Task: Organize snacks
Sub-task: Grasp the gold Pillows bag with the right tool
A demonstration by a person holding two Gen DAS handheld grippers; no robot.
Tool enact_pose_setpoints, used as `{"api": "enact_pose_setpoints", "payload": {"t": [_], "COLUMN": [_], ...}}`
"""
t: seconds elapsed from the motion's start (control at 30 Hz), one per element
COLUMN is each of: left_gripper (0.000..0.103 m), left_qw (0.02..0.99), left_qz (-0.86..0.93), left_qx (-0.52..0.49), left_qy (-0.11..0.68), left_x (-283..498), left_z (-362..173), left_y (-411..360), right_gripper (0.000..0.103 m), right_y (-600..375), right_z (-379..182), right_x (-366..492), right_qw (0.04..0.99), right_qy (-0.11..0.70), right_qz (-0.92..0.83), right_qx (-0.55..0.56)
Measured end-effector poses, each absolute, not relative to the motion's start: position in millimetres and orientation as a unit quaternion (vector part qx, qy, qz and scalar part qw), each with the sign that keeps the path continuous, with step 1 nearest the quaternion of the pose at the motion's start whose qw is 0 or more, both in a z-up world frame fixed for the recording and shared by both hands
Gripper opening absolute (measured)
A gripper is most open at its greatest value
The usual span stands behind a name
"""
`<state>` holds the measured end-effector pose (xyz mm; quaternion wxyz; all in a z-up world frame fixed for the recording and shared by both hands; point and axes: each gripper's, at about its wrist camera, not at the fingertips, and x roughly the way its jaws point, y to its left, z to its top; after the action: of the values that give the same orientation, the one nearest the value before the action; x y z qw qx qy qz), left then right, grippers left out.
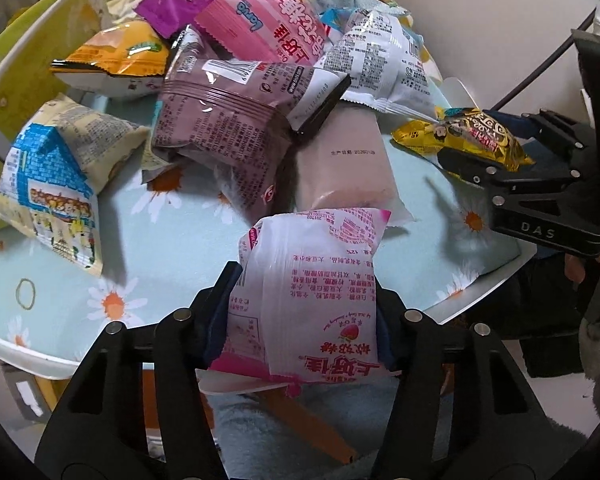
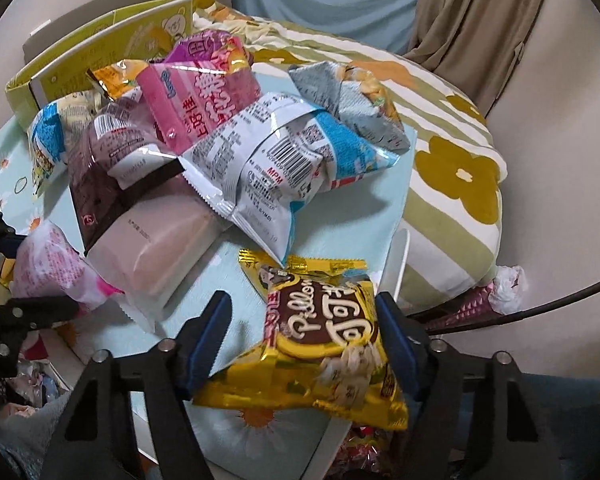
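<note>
A heap of snack packets (image 1: 236, 92) lies on a small table with a daisy-print cloth (image 1: 152, 248). My left gripper (image 1: 304, 312) is shut on a pink-and-white strawberry candy packet (image 1: 312, 292) near the table's front edge. My right gripper (image 2: 304, 332) has a yellow Pillow cocoa packet (image 2: 324, 344) between its fingers; the right finger touches it, the left finger (image 2: 208, 332) stands a little off. That packet (image 1: 476, 140) and gripper (image 1: 540, 184) also show at the right of the left wrist view. The left gripper (image 2: 4, 312) with its pink packet (image 2: 52, 272) shows at the left of the right wrist view.
A yellow-green box (image 2: 100, 40) stands at the table's back left. A blue-and-cream packet (image 1: 56, 184) lies at the left. A flower-print bed or cushion (image 2: 452, 136) lies behind and right of the table. A curtain (image 2: 472, 12) hangs at the back right.
</note>
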<state>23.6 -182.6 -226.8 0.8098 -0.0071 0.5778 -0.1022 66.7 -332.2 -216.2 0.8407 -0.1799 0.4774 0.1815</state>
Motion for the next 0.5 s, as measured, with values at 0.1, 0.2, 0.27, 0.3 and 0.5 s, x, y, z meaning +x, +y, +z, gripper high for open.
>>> {"api": "enact_pose_setpoints", "payload": {"t": [0.1,0.2,0.27,0.3,0.5], "left_gripper": [0.056,0.056,0.056,0.056,0.055], "left_qw": [0.811,0.811,0.811,0.811,0.817], "left_qz": [-0.101,-0.100,-0.100,-0.100,-0.105], "left_qx": [-0.010,-0.012,-0.015,-0.015,-0.015], "left_qy": [0.576,0.576,0.576,0.576,0.567], "left_x": [20,20,19,19,18], "left_z": [-220,-218,-215,-214,-198], "left_y": [-171,-165,-161,-159,-153], "right_gripper": [0.063,0.051,0.049,0.047,0.045], "right_y": [-330,-328,-328,-327,-334], "right_z": [-220,-226,-230,-230,-222], "right_x": [68,70,70,69,60], "right_qw": [0.837,0.829,0.826,0.827,0.827], "right_qy": [0.483,0.499,0.507,0.506,0.518], "right_qz": [0.181,0.183,0.184,0.181,0.173], "right_qx": [-0.180,-0.172,-0.166,-0.164,-0.132]}}
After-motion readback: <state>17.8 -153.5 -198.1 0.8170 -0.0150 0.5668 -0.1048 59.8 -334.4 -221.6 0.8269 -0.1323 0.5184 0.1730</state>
